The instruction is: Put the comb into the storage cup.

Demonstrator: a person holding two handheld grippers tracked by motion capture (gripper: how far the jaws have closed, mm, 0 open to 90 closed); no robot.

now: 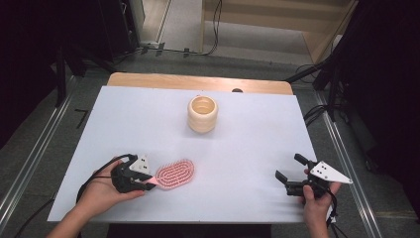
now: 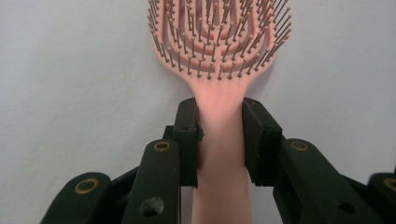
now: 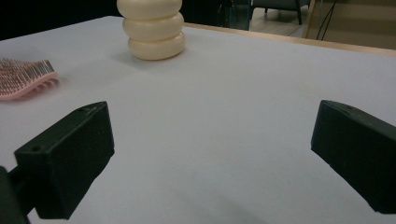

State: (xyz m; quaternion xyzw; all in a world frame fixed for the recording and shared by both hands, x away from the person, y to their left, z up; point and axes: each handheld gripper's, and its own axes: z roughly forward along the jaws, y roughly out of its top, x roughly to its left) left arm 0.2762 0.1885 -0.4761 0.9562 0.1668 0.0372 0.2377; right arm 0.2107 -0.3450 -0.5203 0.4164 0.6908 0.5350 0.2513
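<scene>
White sheet (image 1: 237, 148) covers the table; bare wood edge at the far side, dark floor and cables beyond.

Lower left of the high view: left gripper (image 1: 148, 182) lies low over the sheet in the person's left hand (image 1: 101, 193). Left gripper view: both black jaws are pressed against the sides of the pink handle, just below the brush head. So the jaws are clamped on the hairbrush (image 2: 219, 100). Brush lies flat on the sheet, bristles up, head pointing toward frame centre. Gripping at the neck looks deliberate: the narrowest rigid part, close to the head, which should keep the brush from swinging once raised.

Lower right of the high view: right gripper (image 1: 289, 174) in the right hand (image 1: 317, 201), jaws spread wide with nothing between them, aimed across the table. It sits well apart from the brush; judged as waiting, out of the way.

Upper centre, farther off: cream ribbed cup (image 1: 202, 113), upright, mouth open and empty as far as visible. Likely the destination for the brush, handle down.
</scene>
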